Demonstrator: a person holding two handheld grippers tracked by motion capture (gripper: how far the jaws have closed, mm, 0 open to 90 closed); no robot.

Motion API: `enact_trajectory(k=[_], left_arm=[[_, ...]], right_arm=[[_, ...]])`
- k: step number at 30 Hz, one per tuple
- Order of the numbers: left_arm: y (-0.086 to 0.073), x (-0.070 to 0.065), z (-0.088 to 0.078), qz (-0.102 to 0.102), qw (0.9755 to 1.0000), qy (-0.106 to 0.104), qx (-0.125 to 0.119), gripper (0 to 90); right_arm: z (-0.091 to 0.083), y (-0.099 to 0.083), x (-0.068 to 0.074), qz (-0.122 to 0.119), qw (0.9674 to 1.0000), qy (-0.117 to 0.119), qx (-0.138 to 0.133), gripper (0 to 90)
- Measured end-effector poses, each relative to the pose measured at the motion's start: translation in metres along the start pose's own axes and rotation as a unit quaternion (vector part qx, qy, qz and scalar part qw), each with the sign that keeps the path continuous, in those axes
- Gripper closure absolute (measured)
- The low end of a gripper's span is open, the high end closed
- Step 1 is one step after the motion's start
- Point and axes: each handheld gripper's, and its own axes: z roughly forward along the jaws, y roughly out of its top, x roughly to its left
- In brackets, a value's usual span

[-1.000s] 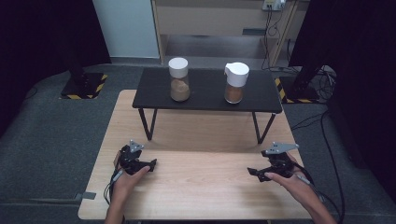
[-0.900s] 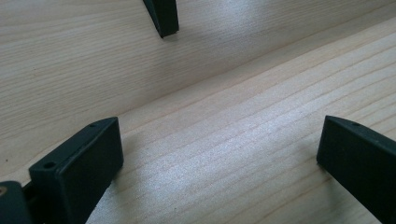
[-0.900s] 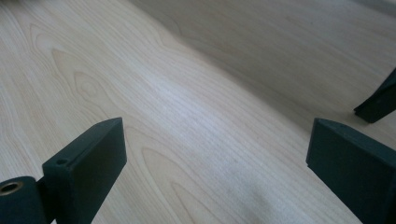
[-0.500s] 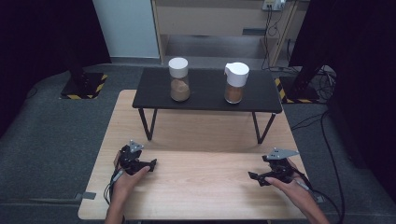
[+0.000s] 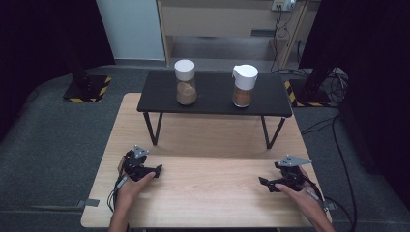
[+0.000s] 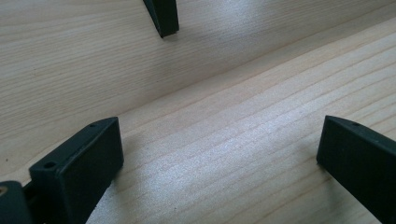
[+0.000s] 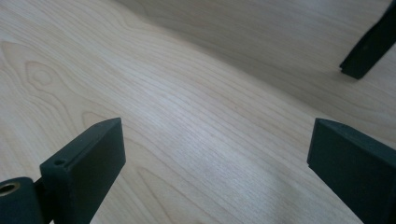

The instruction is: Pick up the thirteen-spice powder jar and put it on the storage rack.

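Two glass jars with white lids stand on a low black table point(image 5: 159, 94). The left jar point(image 5: 185, 83) and the right jar point(image 5: 243, 87) both hold brown powder. My left gripper point(image 5: 155, 171) rests low over the wooden tabletop point(image 5: 208, 188) at the near left, open and holding nothing. My right gripper point(image 5: 265, 182) sits at the near right, also open and holding nothing. In the left gripper view the left gripper point(image 6: 219, 149) has bare wood between its wide-apart jaws. In the right gripper view the right gripper point(image 7: 217, 154) likewise spans bare wood.
The black table stands on thin legs at the far half of the wooden top; one leg point(image 6: 163, 16) shows ahead of the left gripper, another leg point(image 7: 371, 44) ahead of the right. Grey carpet point(image 5: 58, 140) surrounds the table, and cables point(image 5: 338, 145) trail at the right.
My right gripper has sunk toward the tabletop and drifted slightly to the near edge. The left gripper and both jars have stayed put.
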Motion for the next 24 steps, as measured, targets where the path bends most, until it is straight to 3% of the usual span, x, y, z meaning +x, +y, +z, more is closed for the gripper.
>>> enact_trajectory(k=[6,13,19,22,24], left_arm=[[0.0,0.0,0.0,0.0,1.0,0.0,0.0,0.0],[0.0,0.0,0.0,0.0,1.0,0.0,0.0,0.0],[0.0,0.0,0.0,0.0,1.0,0.0,0.0,0.0],[0.0,0.0,0.0,0.0,1.0,0.0,0.0,0.0],[0.0,0.0,0.0,0.0,1.0,0.0,0.0,0.0]], right_arm=[[0.005,-0.003,0.002,0.016,0.9992,-0.034,0.01,4.9],[0.011,-0.003,0.001,0.036,0.9975,-0.056,0.023,4.7],[0.016,-0.003,0.004,0.034,0.9965,-0.069,0.031,2.4],[0.019,-0.003,0.009,0.015,0.9962,-0.079,0.035,1.3],[0.019,-0.003,0.009,0.015,0.9962,-0.079,0.035,1.2]])
